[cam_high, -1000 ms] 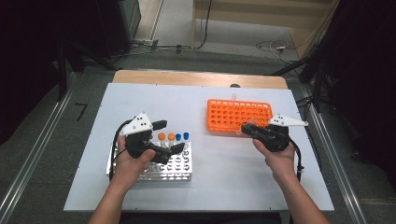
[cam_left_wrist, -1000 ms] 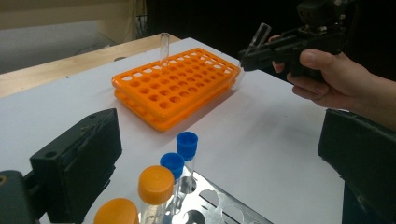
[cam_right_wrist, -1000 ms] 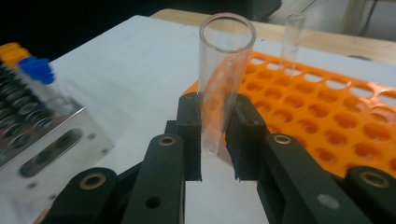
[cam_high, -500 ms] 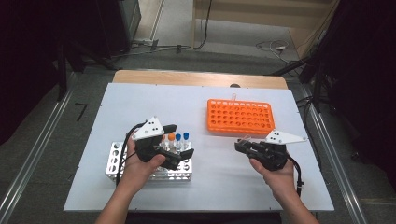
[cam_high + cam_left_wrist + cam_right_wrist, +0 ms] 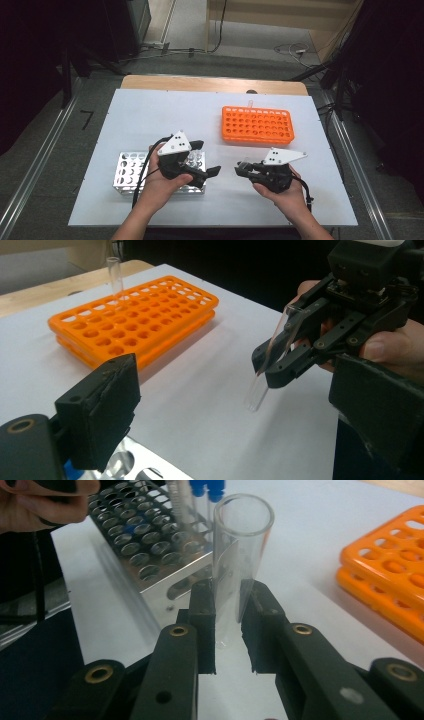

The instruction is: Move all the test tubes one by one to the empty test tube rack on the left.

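Two black jaws of the right gripper (image 5: 227, 625) are clamped on a clear glass tube (image 5: 240, 555), open mouth uppermost in the right gripper view, the pads pressing its lower wall on both sides. Seen from the left gripper view, the same tube (image 5: 272, 360) hangs tilted from that gripper (image 5: 280, 367), its lower end just above the white bench (image 5: 200, 405) and apart from it. Left gripper (image 5: 210, 172): jaws standing wide with nothing between them, having just been closing a little; one pad (image 5: 100, 415) shows large at the lower left of its own view. In the high view the two grippers face each other across a short gap near the front middle of the bench (image 5: 150, 110), the right gripper (image 5: 244, 170) in the person's right hand (image 5: 285, 192), the left in the left hand (image 5: 160, 182). Under and behind the left gripper: one metal rack (image 5: 131, 172) with rows of round holes, carrying blue-capped tubes (image 5: 207, 487) at its far end. Farther back on the right: one orange rack (image 5: 257, 125), many holes, with a single clear tube (image 5: 115, 275) standing upright at its far edge. Bench surround: grey floor and dark equipment, detail too dim to list.
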Demonstrator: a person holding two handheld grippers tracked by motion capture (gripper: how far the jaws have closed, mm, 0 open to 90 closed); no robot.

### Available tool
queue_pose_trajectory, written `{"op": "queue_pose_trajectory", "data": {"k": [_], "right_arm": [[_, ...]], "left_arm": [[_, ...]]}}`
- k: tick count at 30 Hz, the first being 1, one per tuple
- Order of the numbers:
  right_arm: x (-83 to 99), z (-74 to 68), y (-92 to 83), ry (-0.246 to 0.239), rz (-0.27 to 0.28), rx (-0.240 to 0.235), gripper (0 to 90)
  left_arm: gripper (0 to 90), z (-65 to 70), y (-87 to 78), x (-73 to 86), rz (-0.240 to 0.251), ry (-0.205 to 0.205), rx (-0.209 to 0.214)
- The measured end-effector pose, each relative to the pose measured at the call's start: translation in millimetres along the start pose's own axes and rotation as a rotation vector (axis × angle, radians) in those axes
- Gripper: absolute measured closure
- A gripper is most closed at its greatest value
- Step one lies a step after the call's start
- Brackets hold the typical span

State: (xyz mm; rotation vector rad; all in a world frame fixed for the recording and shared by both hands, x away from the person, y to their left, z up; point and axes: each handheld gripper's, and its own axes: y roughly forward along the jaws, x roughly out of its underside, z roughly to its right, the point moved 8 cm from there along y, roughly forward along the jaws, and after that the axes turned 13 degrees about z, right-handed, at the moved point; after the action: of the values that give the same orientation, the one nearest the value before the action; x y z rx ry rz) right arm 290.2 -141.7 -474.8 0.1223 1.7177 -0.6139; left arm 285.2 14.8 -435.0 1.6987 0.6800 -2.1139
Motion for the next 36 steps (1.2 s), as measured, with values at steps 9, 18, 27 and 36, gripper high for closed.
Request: {"op": "queue_pose_trajectory", "data": {"k": [9,18,27,36], "right_arm": [[2.5,-16.5,7.6,-0.006,-0.041,-0.053,74.3],[4.7,-27.7,13.5,-0.01,-0.071,-0.099,74.3],[7.6,-34.2,18.0,-0.015,-0.092,-0.122,74.3],[8.7,-37.5,19.9,-0.018,-0.1,-0.136,74.2]], "left_arm": [[34.9,13.6,10.3,8.5,-0.042,0.017,0.053],[56.0,32.2,18.0,14.5,-0.067,0.031,0.16],[67.9,39.0,23.9,20.4,-0.096,0.058,0.185],[74.1,39.8,24.8,21.9,-0.102,0.067,0.181]]}}
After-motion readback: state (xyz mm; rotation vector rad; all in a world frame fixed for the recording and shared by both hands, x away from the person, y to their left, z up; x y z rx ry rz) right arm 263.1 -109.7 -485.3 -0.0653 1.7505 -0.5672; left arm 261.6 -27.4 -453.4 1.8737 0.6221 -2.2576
